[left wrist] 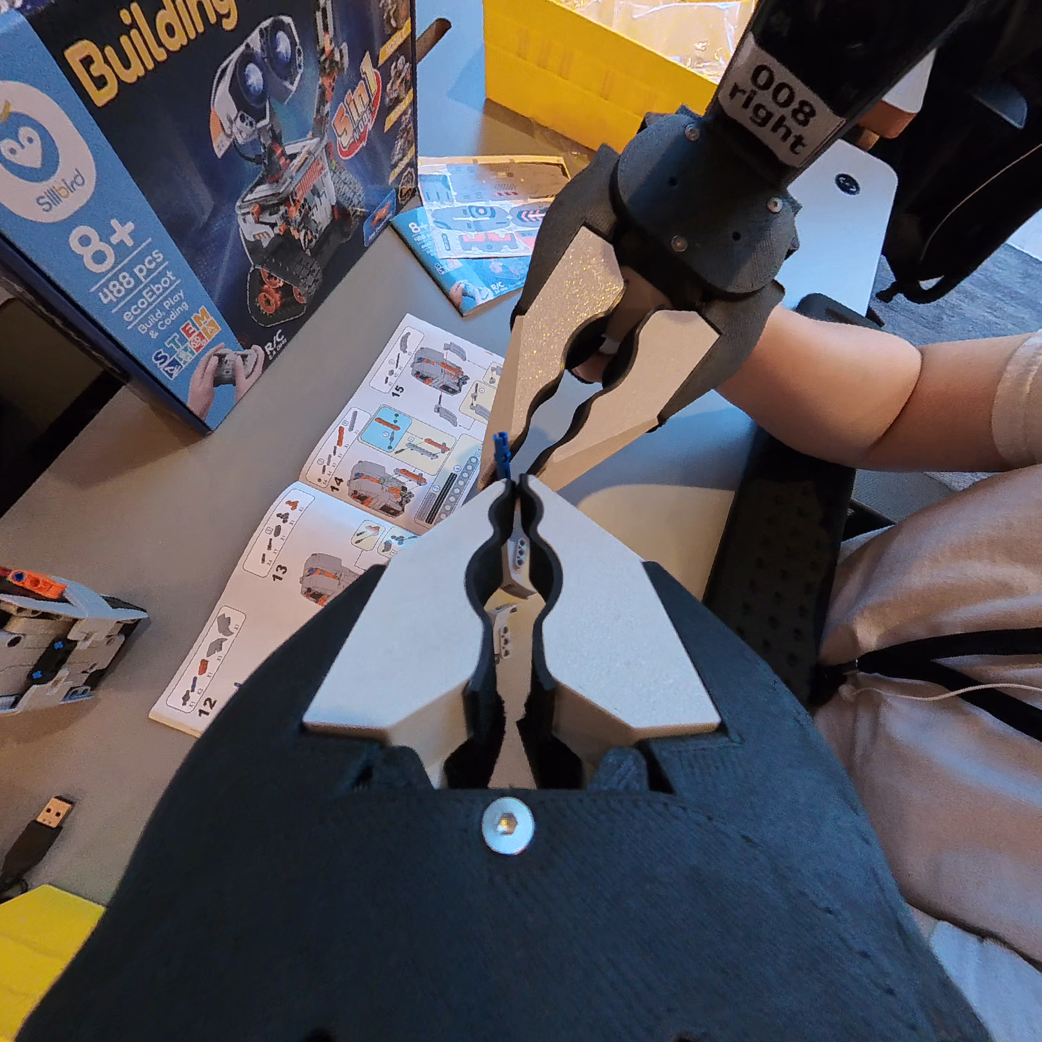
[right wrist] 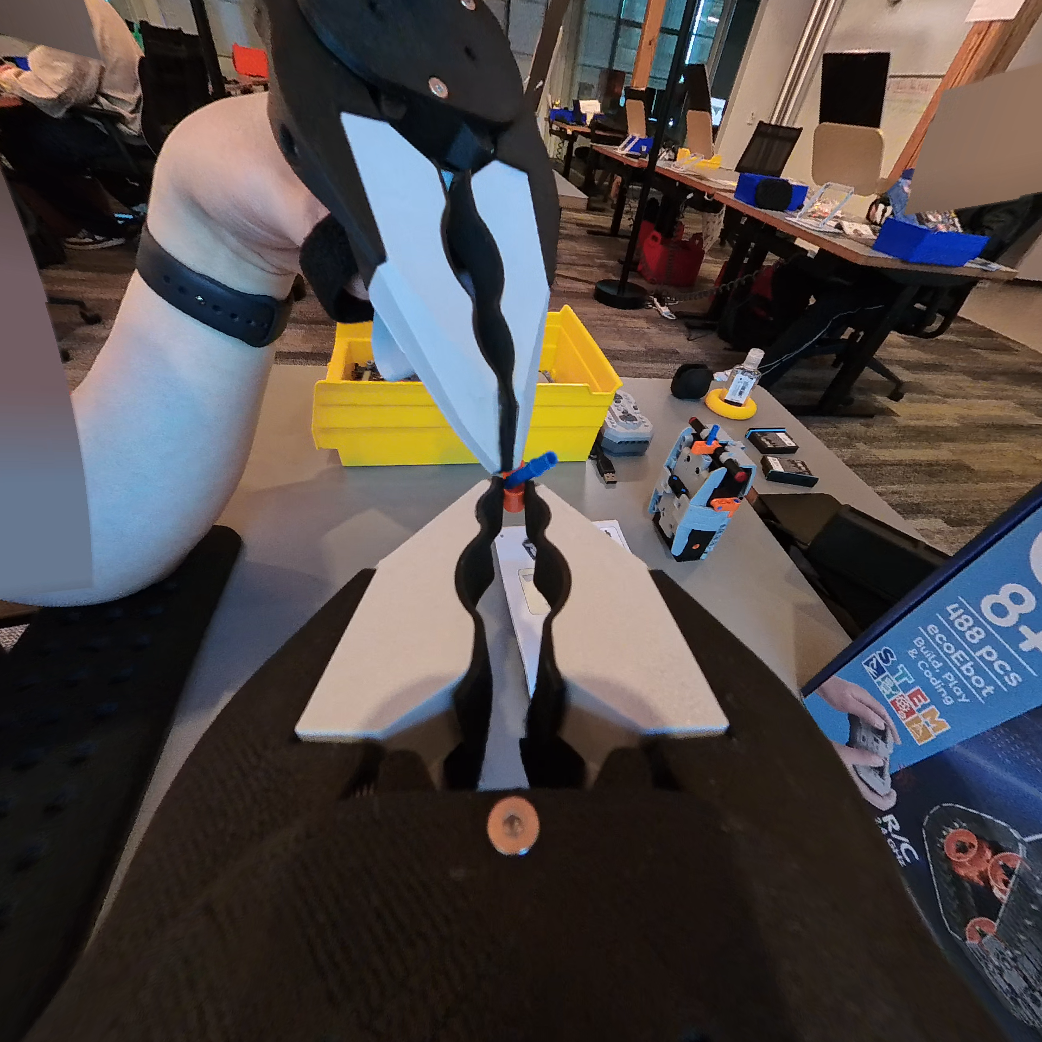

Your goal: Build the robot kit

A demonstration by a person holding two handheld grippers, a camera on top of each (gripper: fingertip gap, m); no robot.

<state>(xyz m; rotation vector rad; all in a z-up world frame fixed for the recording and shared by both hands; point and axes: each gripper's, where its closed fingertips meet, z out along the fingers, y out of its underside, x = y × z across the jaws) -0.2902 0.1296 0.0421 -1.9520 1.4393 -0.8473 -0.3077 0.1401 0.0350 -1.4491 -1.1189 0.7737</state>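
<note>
My left gripper is shut on a small blue pin that sticks out past its tips. My right gripper is shut on a small orange piece at its tips. The two grippers meet tip to tip above the grey table. In the right wrist view the left gripper comes down from above, and its blue pin touches the orange piece. In the left wrist view the right gripper comes in from the upper right, and the orange piece is hidden.
An open instruction booklet lies under the grippers. A blue building-set box stands at the left, with a half-built model and a USB plug nearby. A yellow parts bin stands beyond. A black mat lies under a forearm. Left and right tips are no more than a few centimetres apart. The half-built model is about 25 cm from both grippers' fingertips. It turns up in the left wrist view as well.
</note>
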